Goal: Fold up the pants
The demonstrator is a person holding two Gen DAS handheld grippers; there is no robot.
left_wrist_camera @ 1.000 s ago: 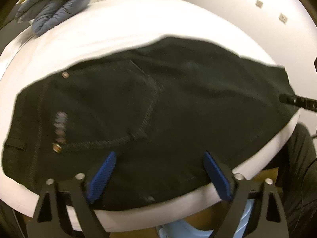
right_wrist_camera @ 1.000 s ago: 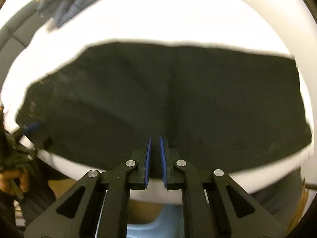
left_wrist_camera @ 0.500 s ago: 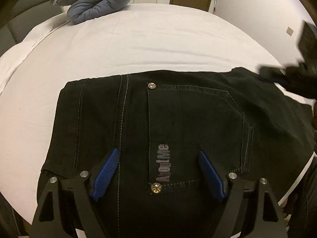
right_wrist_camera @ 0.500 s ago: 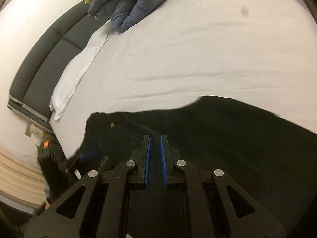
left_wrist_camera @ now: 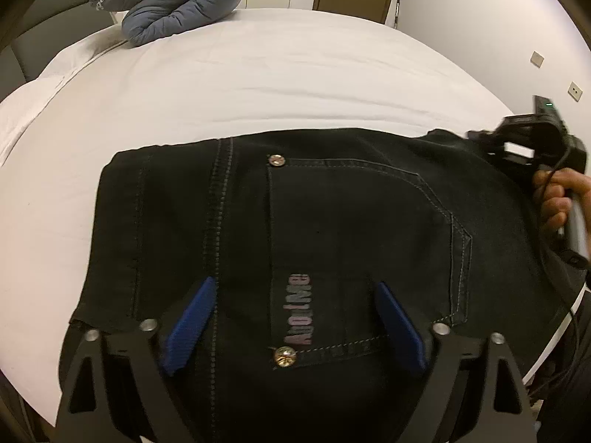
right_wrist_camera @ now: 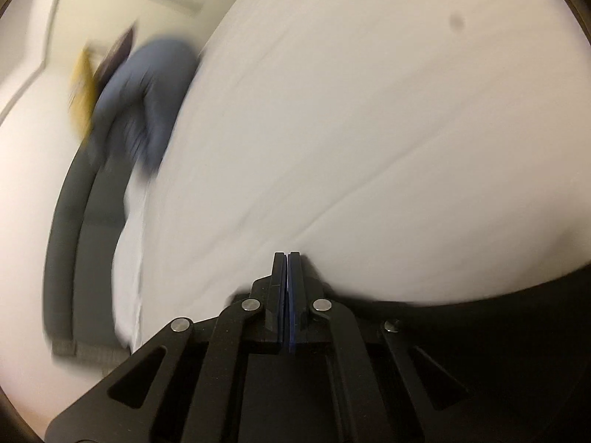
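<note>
Two grippers | left gripper (left_wrist_camera: 291,326) wide, just opened further, nothing pinched, over back pocket (left_wrist_camera: 369,243) of black jeans (left_wrist_camera: 177,221) lying folded on white bed (left_wrist_camera: 258,74) | right gripper (right_wrist_camera: 287,297) shut, empty, at far edge | press flat, align edges before next fold

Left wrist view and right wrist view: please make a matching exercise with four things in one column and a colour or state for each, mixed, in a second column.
1. pants
2. puffy jacket
3. left gripper
4. right gripper

a. jaws shut, nothing between them
b. grey-blue, at the far end of the bed
c. black, flat on the white sheet
d. jaws wide open over the back pocket

Pairs: 1-c, 2-b, 3-d, 4-a
</note>
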